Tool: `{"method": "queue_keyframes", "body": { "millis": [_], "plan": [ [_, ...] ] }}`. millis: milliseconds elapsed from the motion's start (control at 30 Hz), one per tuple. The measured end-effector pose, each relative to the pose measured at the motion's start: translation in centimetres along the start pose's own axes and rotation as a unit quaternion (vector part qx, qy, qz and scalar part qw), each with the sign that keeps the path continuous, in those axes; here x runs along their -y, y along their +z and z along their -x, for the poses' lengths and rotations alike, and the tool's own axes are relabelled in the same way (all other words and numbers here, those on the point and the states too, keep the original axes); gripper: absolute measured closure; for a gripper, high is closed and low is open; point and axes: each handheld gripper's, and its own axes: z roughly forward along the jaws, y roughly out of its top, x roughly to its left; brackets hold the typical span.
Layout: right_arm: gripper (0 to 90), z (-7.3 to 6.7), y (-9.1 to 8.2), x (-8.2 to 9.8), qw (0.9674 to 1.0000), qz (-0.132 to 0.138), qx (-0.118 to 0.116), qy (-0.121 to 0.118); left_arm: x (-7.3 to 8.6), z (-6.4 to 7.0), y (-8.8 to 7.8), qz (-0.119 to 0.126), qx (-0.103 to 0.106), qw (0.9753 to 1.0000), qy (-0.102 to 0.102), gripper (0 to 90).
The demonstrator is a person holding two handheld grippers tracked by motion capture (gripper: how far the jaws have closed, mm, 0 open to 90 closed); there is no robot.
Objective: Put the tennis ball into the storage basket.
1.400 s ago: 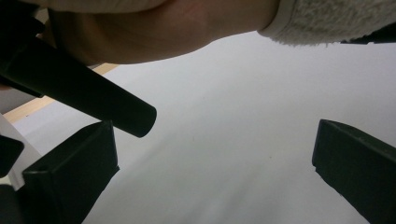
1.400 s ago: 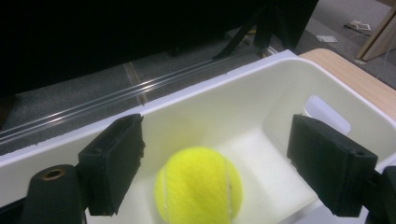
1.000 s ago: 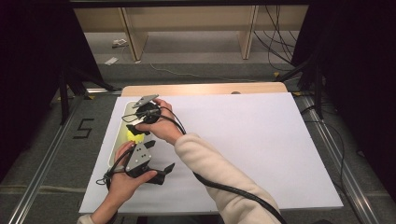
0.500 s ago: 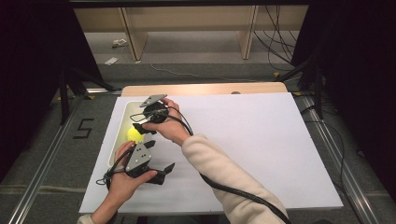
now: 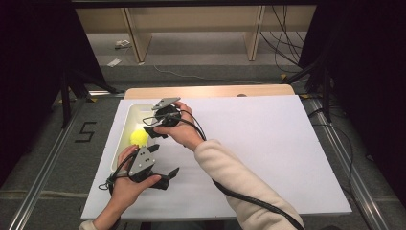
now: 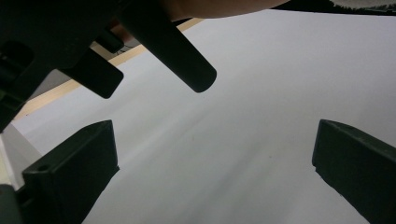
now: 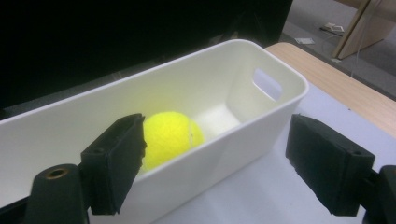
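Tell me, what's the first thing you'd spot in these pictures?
The bright yellow ball, lying inside the long white bin at the left side of the white table. The right gripper hangs open just beside the bin, and the left gripper rests open nearer the person.

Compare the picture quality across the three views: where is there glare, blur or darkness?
High view: dark edges, evenly lit white sheet. Left gripper view: soft, near jaws blurred. Right gripper view: tennis ball glows overbright in the white bin, black beyond.
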Motion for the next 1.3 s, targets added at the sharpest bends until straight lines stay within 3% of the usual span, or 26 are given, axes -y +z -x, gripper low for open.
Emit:
{"method": "queue_keyframes", "body": {
  "millis": [500,1300],
  "plan": [
    [20.3,1.1,-1.8,0.9,0.9999,0.002,0.010,0.007,0.0,0.0,0.0,0.000,0.000,1.0000,-0.003,0.0],
    [20.4,3.5,-5.2,3.8,0.9987,0.002,0.039,0.032,0.0,0.0,0.0,-0.001,0.001,1.0000,-0.003,0.0]
  ]
}}
